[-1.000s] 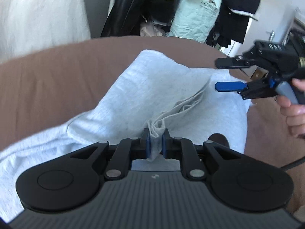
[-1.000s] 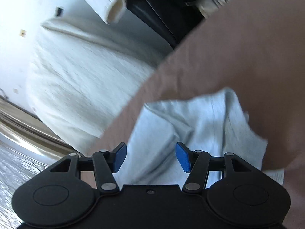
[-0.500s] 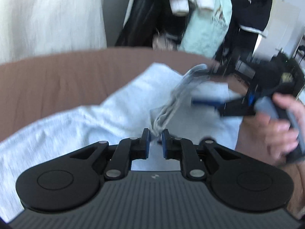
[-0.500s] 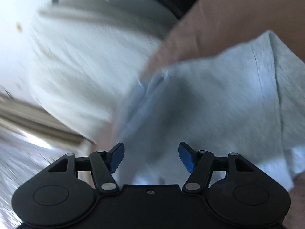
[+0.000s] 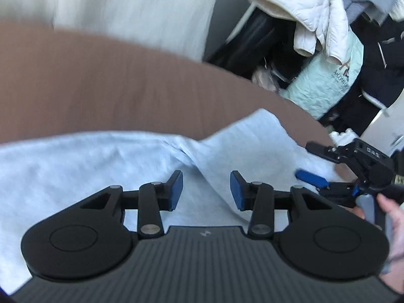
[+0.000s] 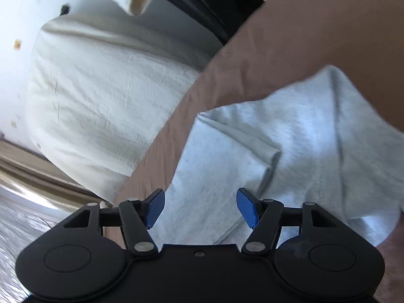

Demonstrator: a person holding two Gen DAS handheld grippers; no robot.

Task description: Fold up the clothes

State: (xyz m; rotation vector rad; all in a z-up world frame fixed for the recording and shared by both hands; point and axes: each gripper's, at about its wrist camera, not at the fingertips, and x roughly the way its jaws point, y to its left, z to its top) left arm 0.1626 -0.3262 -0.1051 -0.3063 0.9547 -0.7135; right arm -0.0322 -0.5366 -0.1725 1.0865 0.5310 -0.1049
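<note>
A light grey garment [image 5: 106, 161] lies folded over on the brown bed sheet [image 5: 101, 80]. It also shows in the right wrist view [image 6: 290, 146], with a sleeve fold lying across it. My left gripper [image 5: 205, 189] is open and empty just above the garment. My right gripper [image 6: 200, 209] is open and empty over the garment's near edge. In the left wrist view the right gripper [image 5: 313, 164] hovers at the garment's right side, held by a hand [image 5: 394, 217].
A white pillow or duvet [image 6: 101, 88] lies beside the bed at the left. Hanging clothes, among them a white jacket [image 5: 315, 17] and a mint garment [image 5: 335, 75], crowd the area past the bed's far edge.
My left gripper let go of the garment fold and opened. The fold has dropped flat onto the garment. My right gripper stayed open and shifted over the garment.
</note>
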